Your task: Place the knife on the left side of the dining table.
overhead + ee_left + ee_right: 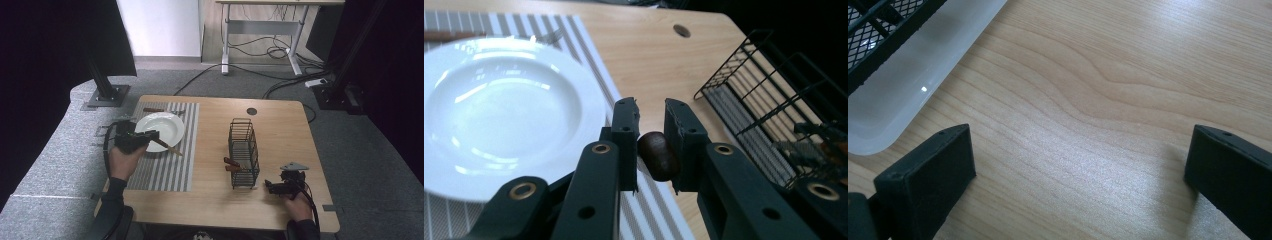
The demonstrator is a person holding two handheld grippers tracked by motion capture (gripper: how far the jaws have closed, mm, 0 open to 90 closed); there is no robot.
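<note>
My left gripper [151,135] [651,110] is shut on the rounded brown handle end of a utensil [659,155]. That utensil [171,148] sticks out to the right over the striped placemat [165,170], beside the rim of the white plate [167,125] [499,110]. Which kind of utensil it is I cannot tell. My right gripper [270,186] [1078,165] rests low on the bare wood at the front right, its jaws open with nothing between them. It sits just right of the black wire rack [243,152].
A wood-handled fork [161,110] [549,36] lies on the placemat behind the plate. Brown-handled utensils [231,164] lie in the wire rack [769,100], which stands on a clear tray [903,90]. A round cable hole [251,111] marks the back of the table.
</note>
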